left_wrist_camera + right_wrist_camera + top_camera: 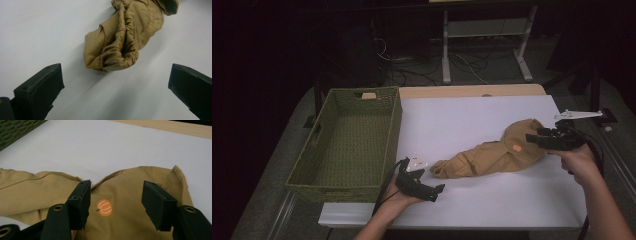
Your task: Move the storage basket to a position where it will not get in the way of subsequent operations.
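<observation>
A crumpled tan garment (pixel 492 156) lies on the white table (pixel 462 117), right of the middle. Its right part carries a small orange pumpkin emblem (pixel 104 207). My right gripper (pixel 532 139) hovers at that right end, pointing left. In the right gripper view its jaws (pixel 116 195) stand apart over the cloth with the emblem between them, and nothing is pinched. My left gripper (pixel 437 192) lies near the front edge, aimed at the garment's gathered left end (pixel 117 47). In the left gripper view that gripper (pixel 116 75) is wide open, a short way off the cloth.
An empty green woven basket (pixel 394 130) stands on the table's left side, close to my left hand. A wooden strip (pixel 462 91) runs along the far edge. Beyond it are a metal table frame (pixel 446 55) and cables on the dark floor.
</observation>
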The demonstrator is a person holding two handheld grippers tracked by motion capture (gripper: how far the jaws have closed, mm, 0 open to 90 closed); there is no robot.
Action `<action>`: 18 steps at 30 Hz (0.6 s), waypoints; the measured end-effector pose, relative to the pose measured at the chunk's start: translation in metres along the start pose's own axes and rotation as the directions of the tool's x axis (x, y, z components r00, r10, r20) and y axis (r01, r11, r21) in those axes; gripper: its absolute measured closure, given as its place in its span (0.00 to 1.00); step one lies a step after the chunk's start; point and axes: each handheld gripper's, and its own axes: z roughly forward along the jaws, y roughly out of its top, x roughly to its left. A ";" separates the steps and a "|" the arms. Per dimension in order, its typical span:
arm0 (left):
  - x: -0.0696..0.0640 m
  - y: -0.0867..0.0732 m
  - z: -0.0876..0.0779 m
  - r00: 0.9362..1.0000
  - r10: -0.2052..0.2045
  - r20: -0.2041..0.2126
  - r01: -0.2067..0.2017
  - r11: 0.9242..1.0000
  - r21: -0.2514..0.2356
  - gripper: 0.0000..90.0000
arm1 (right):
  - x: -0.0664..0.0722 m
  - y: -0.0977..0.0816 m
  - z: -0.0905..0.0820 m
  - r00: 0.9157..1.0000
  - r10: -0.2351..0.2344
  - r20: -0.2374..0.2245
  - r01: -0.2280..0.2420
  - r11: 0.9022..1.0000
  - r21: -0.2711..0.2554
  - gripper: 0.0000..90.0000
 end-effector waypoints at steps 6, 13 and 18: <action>-0.001 0.000 0.000 1.000 0.002 -0.002 -0.002 1.000 -0.002 0.00 | 0.008 -0.006 -0.003 1.000 -0.019 -0.024 0.019 1.000 0.008 0.45; 0.000 0.000 0.000 1.000 0.003 0.000 -0.003 1.000 -0.004 0.00 | 0.021 -0.015 -0.005 0.997 -0.044 -0.056 0.045 0.999 0.024 0.45; 0.000 0.000 0.000 1.000 0.005 0.000 -0.005 1.000 0.001 0.00 | 0.027 -0.021 -0.007 0.996 -0.049 -0.081 0.052 0.998 0.027 0.45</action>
